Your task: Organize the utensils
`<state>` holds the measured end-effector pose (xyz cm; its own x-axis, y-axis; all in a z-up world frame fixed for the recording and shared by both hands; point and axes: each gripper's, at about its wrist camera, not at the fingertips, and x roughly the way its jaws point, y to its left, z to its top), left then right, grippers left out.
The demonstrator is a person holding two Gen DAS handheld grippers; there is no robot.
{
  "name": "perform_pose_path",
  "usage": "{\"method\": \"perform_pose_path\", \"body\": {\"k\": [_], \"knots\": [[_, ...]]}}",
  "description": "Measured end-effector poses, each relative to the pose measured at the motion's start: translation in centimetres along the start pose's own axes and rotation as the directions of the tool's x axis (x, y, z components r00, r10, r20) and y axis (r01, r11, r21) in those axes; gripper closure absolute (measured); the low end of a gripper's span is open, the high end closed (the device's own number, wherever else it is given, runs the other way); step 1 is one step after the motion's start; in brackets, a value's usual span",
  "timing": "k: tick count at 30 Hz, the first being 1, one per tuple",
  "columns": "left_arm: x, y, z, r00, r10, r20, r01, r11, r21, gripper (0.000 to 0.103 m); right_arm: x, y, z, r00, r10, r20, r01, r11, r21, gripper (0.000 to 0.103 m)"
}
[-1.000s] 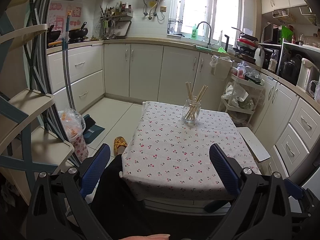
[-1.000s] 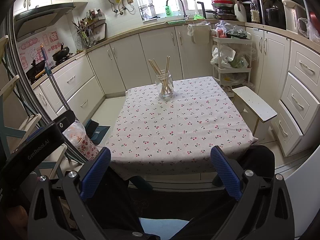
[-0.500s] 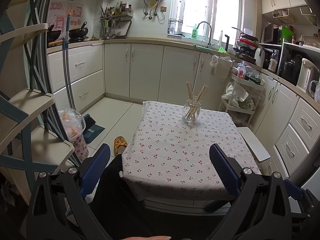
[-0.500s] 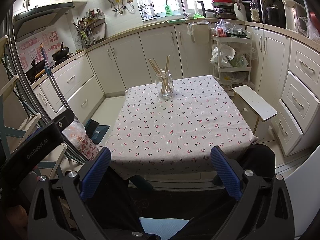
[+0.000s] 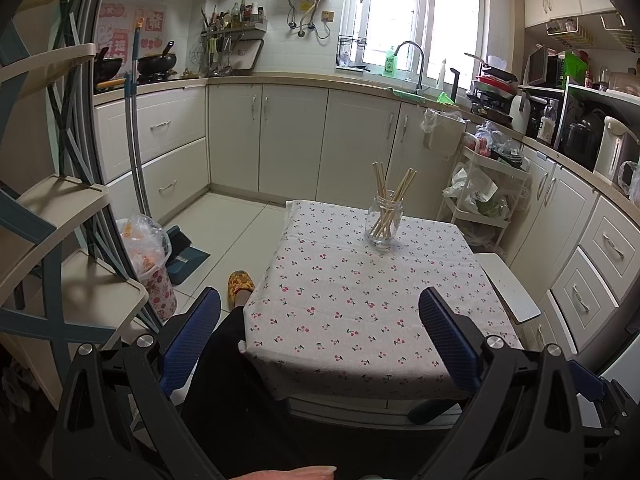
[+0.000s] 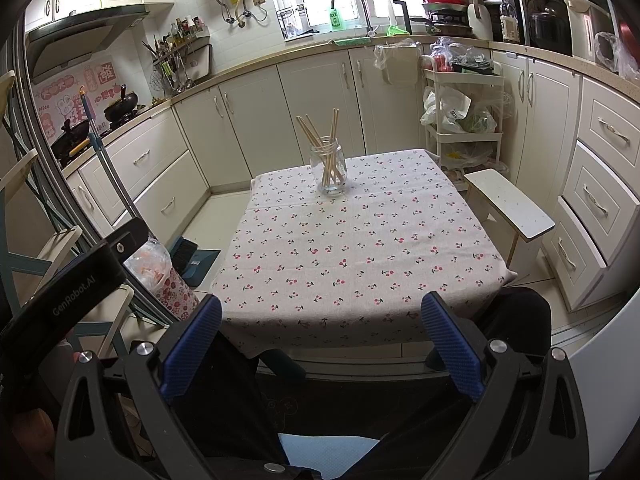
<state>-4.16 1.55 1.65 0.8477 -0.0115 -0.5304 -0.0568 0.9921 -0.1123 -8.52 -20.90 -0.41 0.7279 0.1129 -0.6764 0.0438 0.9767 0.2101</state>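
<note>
A clear glass jar [image 5: 383, 221] [image 6: 328, 169] stands upright near the far edge of a small table [image 5: 344, 320] [image 6: 352, 256] covered with a cherry-print cloth. Several wooden chopsticks [image 5: 394, 196] [image 6: 320, 140] lean inside the jar. My left gripper [image 5: 320, 316] hangs open well short of the table's near edge, nothing between its blue pads. My right gripper [image 6: 321, 320] is open too, held back near the table's front edge, far from the jar. The left gripper's black body [image 6: 68, 284] shows at the left of the right wrist view.
A white stool [image 6: 510, 208] stands beside the table's right side, with a white cart [image 6: 460, 120] of bags behind it. Cabinets line the back and right. A shelf rack [image 5: 48, 216], bagged bin [image 5: 148, 256], dustpan and a slippered foot [image 5: 240, 282] are on the left.
</note>
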Motion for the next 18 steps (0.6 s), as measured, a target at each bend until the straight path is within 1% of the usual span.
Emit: {"method": "perform_pose_path", "body": {"k": [9, 12, 16, 18], "knots": [[-0.1, -0.1, -0.2, 1.0, 0.02, 0.013, -0.02, 1.0, 0.013, 0.008, 0.1, 0.0, -0.3, 1.0, 0.0, -0.002, 0.0, 1.0, 0.001, 0.007], [-0.3, -0.1, -0.3, 0.999, 0.023, 0.028, -0.023, 1.0, 0.017, 0.008, 0.0, 0.0, -0.2, 1.0, 0.0, -0.003, 0.0, 1.0, 0.001, 0.007], [-0.1, -0.1, -0.3, 1.0, 0.022, 0.018, -0.023, 0.999, 0.022, 0.008, 0.0, 0.1, -1.1, 1.0, 0.0, -0.006, 0.0, 1.0, 0.002, 0.007], [-0.1, -0.3, -0.3, 1.0, 0.019, 0.012, -0.02, 0.999, 0.026, 0.008, 0.1, 0.0, -0.8, 1.0, 0.0, -0.005, 0.0, 1.0, 0.001, 0.007]]}}
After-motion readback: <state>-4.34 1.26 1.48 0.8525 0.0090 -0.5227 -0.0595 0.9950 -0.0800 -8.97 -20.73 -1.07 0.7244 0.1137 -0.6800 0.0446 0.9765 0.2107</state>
